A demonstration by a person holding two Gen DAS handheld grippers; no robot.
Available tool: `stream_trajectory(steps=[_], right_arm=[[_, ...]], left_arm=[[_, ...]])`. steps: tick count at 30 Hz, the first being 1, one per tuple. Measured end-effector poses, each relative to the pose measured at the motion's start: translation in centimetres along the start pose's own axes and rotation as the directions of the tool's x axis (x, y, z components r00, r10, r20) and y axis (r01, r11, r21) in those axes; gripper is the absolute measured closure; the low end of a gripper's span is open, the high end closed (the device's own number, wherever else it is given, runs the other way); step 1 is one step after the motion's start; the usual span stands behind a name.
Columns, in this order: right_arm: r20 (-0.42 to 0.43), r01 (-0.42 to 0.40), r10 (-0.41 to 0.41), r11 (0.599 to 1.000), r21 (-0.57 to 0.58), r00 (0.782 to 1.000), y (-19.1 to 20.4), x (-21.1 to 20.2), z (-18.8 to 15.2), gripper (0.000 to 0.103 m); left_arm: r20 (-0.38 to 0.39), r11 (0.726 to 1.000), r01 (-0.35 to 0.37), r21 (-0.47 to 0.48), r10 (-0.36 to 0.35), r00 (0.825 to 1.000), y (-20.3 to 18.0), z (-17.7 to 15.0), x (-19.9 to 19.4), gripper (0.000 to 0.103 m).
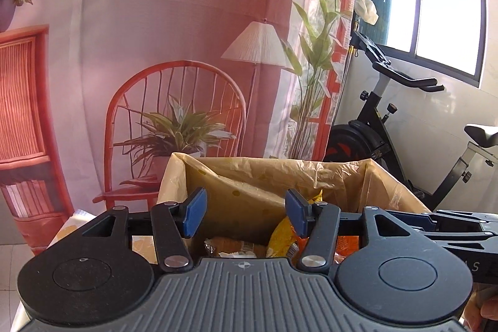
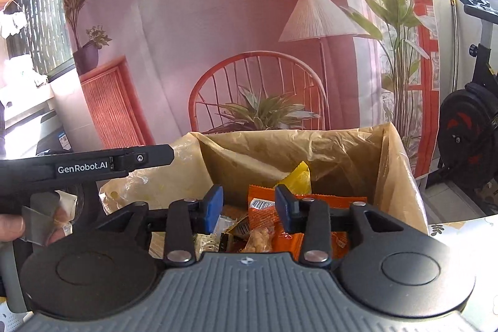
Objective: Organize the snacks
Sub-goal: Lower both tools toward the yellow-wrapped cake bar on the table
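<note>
Here, both grippers sit just above the open box, side by side.

Backdrop: a printed cloth hangs behind the box; it is scenery, no part of the job.

Left gripper: the left gripper has its blue pads well apart with nothing between them. Likely free for the next pick.

Left hand pose: gripper points forward and a little down over the near rim; its body shows at the left edge of the right wrist view, fingers wrapped on the handle.

Box: the box stands on the bench, lined with a thin tan plastic bag folded over the rim, presumably to keep the contents together.

Snacks: the snacks lie loose in the bottom, orange packets, a yellow one, small wrapped pieces. Heaped, not sorted.

Right gripper: the right gripper has a narrower gap, pads parted, gripping nothing; packets show beyond the gap.

Right hand pose: tilted slightly down over the box.

Exercise bike: an exercise bike stands right of the box, well apart.
</note>
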State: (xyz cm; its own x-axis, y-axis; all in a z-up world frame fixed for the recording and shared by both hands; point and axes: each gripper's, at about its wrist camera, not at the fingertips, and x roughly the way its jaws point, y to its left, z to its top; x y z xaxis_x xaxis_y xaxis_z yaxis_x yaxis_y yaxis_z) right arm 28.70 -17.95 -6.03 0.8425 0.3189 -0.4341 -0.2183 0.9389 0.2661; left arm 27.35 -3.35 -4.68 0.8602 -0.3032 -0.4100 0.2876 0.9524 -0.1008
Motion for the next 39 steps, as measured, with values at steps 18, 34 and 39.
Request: stream_trajectory(steps=[18, 34, 39], right_arm=[[-0.028, -0.087, 0.087, 0.996, 0.015, 0.996, 1.2, -8.6, -6.8, 0.047], [-0.481, -0.041, -0.142, 0.936, -0.350, 0.865, 2.4, -2.3, -19.5, 0.023], [-0.472, -0.071, -0.120, 0.927, -0.368, 0.873, 4.0, -0.4, -20.3, 0.023]], left_arm=[[-0.113, 0.995, -0.008, -0.096, -0.003, 0.994, 2.0, -8.6, -8.5, 0.045], [-0.267, 0.990, -0.022, -0.140, -0.016, 0.964, 3.1, -14.3, -5.5, 0.046], [-0.280, 0.987, -0.022, -0.160, -0.024, 0.960, 3.2, -15.0, -4.9, 0.046]])
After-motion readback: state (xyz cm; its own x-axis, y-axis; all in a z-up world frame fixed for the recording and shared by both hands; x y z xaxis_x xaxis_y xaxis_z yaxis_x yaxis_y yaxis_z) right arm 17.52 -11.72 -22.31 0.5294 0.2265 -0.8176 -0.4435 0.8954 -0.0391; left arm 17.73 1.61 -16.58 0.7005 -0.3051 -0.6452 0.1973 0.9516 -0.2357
